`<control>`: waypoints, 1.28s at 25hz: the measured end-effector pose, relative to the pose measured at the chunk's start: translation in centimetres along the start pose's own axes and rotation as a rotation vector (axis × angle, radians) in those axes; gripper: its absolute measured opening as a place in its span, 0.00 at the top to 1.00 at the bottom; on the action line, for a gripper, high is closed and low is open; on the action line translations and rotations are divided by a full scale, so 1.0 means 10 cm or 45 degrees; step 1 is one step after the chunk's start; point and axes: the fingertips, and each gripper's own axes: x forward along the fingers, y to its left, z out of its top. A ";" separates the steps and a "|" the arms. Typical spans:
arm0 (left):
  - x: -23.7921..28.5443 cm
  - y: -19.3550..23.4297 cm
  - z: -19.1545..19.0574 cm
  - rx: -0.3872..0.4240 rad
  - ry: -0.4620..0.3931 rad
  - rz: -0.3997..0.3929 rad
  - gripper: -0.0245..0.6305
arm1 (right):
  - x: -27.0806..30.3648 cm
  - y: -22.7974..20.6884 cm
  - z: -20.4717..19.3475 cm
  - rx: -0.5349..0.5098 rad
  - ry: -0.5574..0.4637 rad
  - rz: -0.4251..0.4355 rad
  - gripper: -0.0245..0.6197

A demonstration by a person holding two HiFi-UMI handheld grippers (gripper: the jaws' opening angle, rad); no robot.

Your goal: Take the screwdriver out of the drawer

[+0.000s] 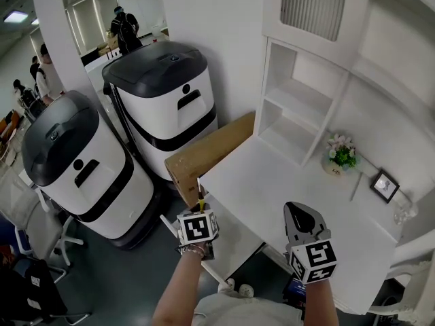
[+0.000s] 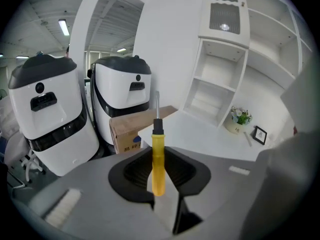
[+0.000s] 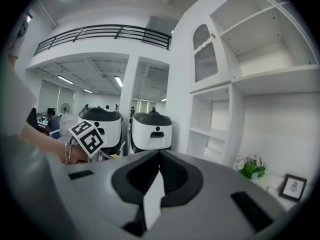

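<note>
**Two grippers raised, screwdriver clamped in your left**

Your left gripper (image 2: 158,180) is closed on the screwdriver (image 2: 158,159). Its own view shows this best: the yellow handle sits upright between the jaws at frame centre, with the black collar and bare metal shaft pointing at the top of the frame. The head view gives you far less. There the screwdriver (image 1: 201,201) is only a sliver of yellow and a thin shaft poking above the left gripper (image 1: 201,210), low and left of centre, just off the near corner of the white desk (image 1: 285,182) and close to the cardboard box (image 1: 204,156).

Your right gripper (image 3: 158,176) has its jaws together with nothing between them, as its own view shows. That view also catches your left hand (image 3: 55,146) and the marker cube at the left edge. The head view places the right gripper (image 1: 303,212) low and right of centre, over the desk's near edge.

Only the head view shows the two black-topped white machines (image 1: 166,94) at left; the flower pot (image 1: 340,153) and picture frame (image 1: 385,185) sit at its right
</note>
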 end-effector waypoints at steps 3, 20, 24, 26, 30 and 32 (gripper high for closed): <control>-0.11 -0.04 0.14 0.031 -0.065 -0.007 0.84 | -0.02 -0.01 0.07 -0.009 -0.024 -0.003 0.95; -0.92 -0.23 0.95 0.212 -0.507 -0.004 0.84 | -0.22 -0.06 0.39 -0.045 -0.129 -0.014 0.95; -1.12 -0.29 1.16 0.252 -0.620 -0.020 0.84 | -0.23 -0.09 0.48 -0.055 -0.150 -0.021 0.95; -1.22 -0.33 1.25 0.270 -0.668 -0.031 0.84 | -0.24 -0.11 0.53 -0.061 -0.164 -0.025 0.95; -1.45 -0.43 1.42 0.300 -0.775 -0.064 0.84 | -0.28 -0.12 0.62 -0.078 -0.196 -0.034 0.95; -1.58 -0.48 1.50 0.324 -0.832 -0.079 0.84 | -0.30 -0.13 0.67 -0.084 -0.213 -0.041 0.95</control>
